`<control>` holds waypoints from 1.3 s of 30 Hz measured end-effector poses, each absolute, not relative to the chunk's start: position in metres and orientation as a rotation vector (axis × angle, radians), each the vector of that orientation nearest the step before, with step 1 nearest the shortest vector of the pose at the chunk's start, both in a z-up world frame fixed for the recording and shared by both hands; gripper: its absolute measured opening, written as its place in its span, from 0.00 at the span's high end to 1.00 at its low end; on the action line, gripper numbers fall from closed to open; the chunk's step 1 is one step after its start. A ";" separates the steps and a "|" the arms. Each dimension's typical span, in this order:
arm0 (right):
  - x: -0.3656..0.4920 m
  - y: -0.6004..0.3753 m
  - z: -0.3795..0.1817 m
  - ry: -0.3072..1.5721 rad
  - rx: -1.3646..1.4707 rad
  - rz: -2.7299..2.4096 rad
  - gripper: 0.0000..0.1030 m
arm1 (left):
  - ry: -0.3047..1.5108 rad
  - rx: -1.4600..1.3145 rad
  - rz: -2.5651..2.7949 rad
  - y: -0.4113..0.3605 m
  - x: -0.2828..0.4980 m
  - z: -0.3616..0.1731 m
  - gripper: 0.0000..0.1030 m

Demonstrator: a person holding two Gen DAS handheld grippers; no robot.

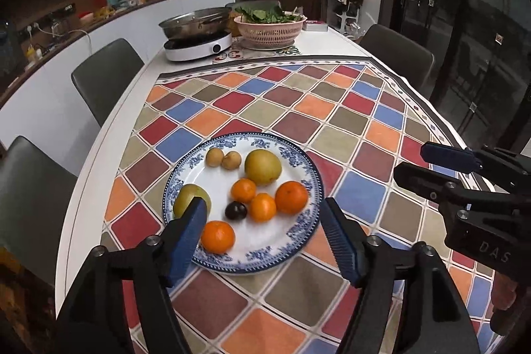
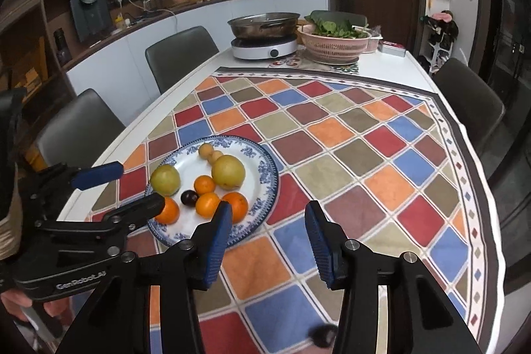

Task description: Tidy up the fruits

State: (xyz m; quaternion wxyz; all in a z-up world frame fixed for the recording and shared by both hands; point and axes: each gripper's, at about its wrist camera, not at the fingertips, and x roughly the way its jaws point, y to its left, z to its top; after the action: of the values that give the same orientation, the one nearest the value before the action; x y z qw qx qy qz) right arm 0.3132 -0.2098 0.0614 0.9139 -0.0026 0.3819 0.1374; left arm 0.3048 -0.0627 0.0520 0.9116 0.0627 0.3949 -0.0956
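Left wrist view, plate: the blue-and-white patterned china plate (image 1: 300,229) sits on the chequered multicolour tablecloth (image 1: 348,128), near the table's left edge, with all the fruit on it.
Left wrist view, fruit: four small orange mandarins (image 1: 291,197), two yellow-green pears (image 1: 263,167), one dark round plum (image 1: 236,210) and two little tan longan-like fruits (image 1: 214,157).
Left tongs: the left gripper (image 1: 262,241) is spread wide and empty, hovering over the plate's near rim.
Handling: I'd guess the mandarins are light and soft-skinned, so a gentle squeeze across the middle; the pears look heavier, firm and smooth, likely to slip; the plum is small and may roll.
Right wrist view, plate: the same plate (image 2: 265,188) lies left of centre.
Right tongs: the right gripper (image 2: 267,241) is also spread, holding nothing, over bare cloth just beside the plate.
Hidden: the left finger pad (image 1: 190,233) covers part of the near pear and mandarin; in the right view the other tool blocks the nearest mandarin (image 2: 167,210).
Unclear: a dark blurred blob (image 2: 322,335) at the bottom edge, I can't tell what it is. No target container shows.
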 end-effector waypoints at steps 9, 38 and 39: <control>0.279 -0.238 0.051 0.784 -0.002 0.271 0.55 | 0.788 0.112 -0.193 -0.084 0.266 0.047 0.27; 0.248 -0.269 -0.035 0.944 0.013 0.279 0.55 | 0.921 0.176 -0.166 -0.117 0.242 -0.017 0.22; 0.249 -0.270 -0.037 0.949 0.013 0.277 0.55 | 0.926 0.177 -0.164 -0.117 0.243 -0.019 0.22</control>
State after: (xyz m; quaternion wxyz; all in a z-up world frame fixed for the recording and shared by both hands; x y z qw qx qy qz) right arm 0.2490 -0.2697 -0.0373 0.8804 0.0062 0.4552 0.1330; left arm 0.2427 -0.1174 -0.0189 0.8878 0.0852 0.4454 -0.0789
